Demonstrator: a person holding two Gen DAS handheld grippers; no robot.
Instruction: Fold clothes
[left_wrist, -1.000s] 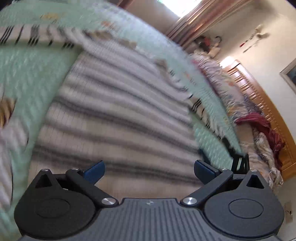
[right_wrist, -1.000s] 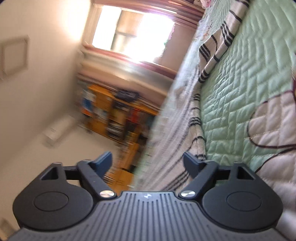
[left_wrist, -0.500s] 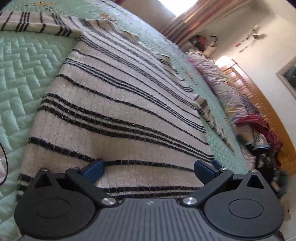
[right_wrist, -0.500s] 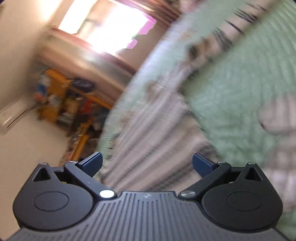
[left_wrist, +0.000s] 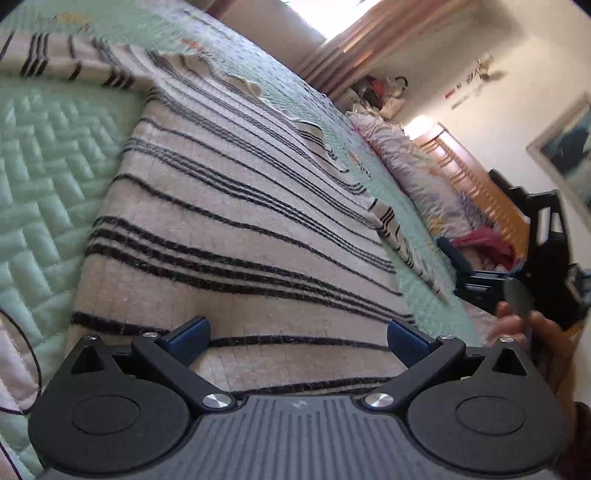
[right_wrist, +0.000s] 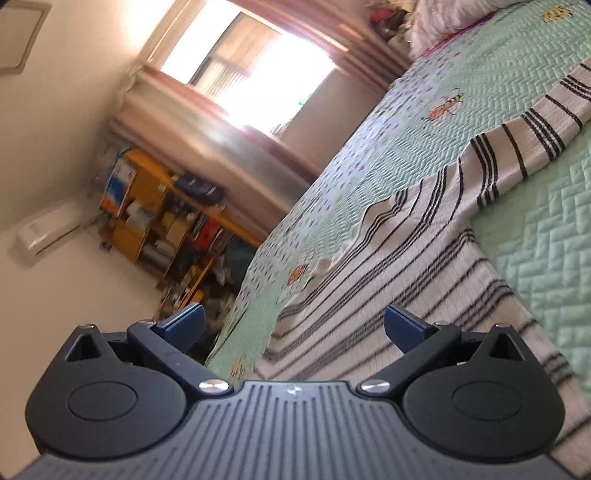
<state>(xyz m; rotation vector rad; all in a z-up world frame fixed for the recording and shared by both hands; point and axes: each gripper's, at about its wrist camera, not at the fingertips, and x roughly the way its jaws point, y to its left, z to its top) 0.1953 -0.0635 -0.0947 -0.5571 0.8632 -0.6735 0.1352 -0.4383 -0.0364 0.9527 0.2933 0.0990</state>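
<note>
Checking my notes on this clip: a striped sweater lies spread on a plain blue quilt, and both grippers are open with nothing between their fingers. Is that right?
Not quite: the quilt is pale green and stitched in a zigzag pattern, not plain blue, as both wrist views show. The rest holds: the striped sweater lies spread on it, and the left gripper and right gripper are open with nothing between their fingers.

- The sweater (left_wrist: 236, 206) in front of you is cream with thin black stripes, some single, some bunched in threes and fours.
- Your bed (left_wrist: 48, 177) wears a pale mint-green quilt stitched in a herringbone pattern; farther off it carries small purple dots and orange insects.
- Both grippers, left gripper (left_wrist: 298, 336) and right gripper (right_wrist: 294, 328), are black with dark blue fingers (left_wrist: 189, 336).
- The shelf (right_wrist: 147, 206) is yellow-orange.
- The curtains (right_wrist: 221, 122) look pinkish brown.
- The pillow (left_wrist: 417, 177) is pale with a pastel print.
</note>
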